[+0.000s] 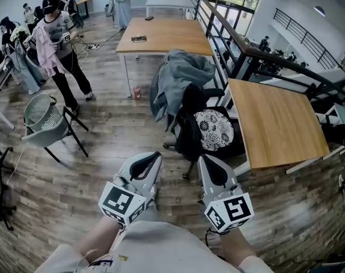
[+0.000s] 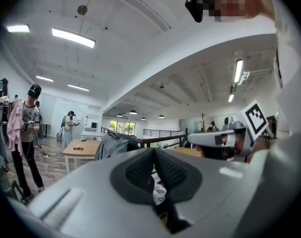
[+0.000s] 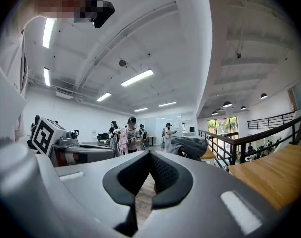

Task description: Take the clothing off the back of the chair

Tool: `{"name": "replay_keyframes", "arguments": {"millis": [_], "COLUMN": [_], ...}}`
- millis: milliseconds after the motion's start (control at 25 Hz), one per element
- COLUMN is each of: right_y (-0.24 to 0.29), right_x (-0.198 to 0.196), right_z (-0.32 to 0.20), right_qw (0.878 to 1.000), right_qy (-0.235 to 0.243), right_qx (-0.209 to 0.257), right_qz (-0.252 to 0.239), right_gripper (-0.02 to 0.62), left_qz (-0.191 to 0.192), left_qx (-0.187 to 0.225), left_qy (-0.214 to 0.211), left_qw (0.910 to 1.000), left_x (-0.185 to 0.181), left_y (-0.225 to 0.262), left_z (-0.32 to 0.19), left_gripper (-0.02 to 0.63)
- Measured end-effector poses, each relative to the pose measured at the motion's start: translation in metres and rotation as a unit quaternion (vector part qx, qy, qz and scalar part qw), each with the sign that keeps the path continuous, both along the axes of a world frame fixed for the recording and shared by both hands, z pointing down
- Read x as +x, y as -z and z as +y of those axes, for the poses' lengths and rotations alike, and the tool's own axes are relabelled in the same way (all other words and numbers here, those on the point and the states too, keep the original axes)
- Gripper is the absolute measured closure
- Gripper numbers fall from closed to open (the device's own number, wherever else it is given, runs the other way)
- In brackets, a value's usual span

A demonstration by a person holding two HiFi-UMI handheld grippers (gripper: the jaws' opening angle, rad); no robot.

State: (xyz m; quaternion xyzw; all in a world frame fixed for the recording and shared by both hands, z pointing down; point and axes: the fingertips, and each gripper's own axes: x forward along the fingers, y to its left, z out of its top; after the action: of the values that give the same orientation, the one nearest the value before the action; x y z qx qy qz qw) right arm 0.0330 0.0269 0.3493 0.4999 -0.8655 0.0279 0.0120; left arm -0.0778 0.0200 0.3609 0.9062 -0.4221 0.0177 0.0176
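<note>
Approaching: clothing (image 1: 181, 73) on chair (image 1: 190, 165), well apart.
Tools: left tool (image 1: 154, 155), right tool (image 1: 203, 160) closed, empty.
Advice: open early, grip top fold.

The clothing (image 1: 181, 77) is a grey-blue garment, thick and creased. It hangs in loose folds over the back of the chair (image 1: 189, 131), covers the top of the back fully and falls lower on the left side. The chair is black and stands upright on the wooden floor (image 1: 104, 169), just beside the corner of a wooden table (image 1: 274, 124). A cushion (image 1: 213, 129) with a black-and-white flower pattern lies on its seat.
</note>
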Motion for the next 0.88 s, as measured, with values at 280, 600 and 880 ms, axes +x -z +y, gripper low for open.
{"name": "replay_keyframes", "arguments": {"millis": [280,600,880], "right_y": [0.000,0.007,0.012], "right_x": [-0.005,-0.023,-0.041], "right_z": [-0.069,-0.151,-0.227], "right_qw": [1.000,1.000,0.999], "right_qy": [-0.007,-0.025,-0.046], "right_qx": [-0.004,-0.006,-0.008], "right_qz": [0.004,0.009,0.015], "right_gripper": [0.595,0.595,0.595], "left_qz": [-0.002,-0.007,-0.007], "left_qx": [0.000,0.000,0.003], "left_qy": [-0.008,-0.021,-0.036], "left_qw": [1.0000,0.9998,0.9993], "left_x": [-0.003,-0.022,-0.043], "left_y": [-0.002,0.002,0.006], "left_z": [-0.070,-0.156,-0.236], "left_gripper": [0.603,0.603,0.603]}}
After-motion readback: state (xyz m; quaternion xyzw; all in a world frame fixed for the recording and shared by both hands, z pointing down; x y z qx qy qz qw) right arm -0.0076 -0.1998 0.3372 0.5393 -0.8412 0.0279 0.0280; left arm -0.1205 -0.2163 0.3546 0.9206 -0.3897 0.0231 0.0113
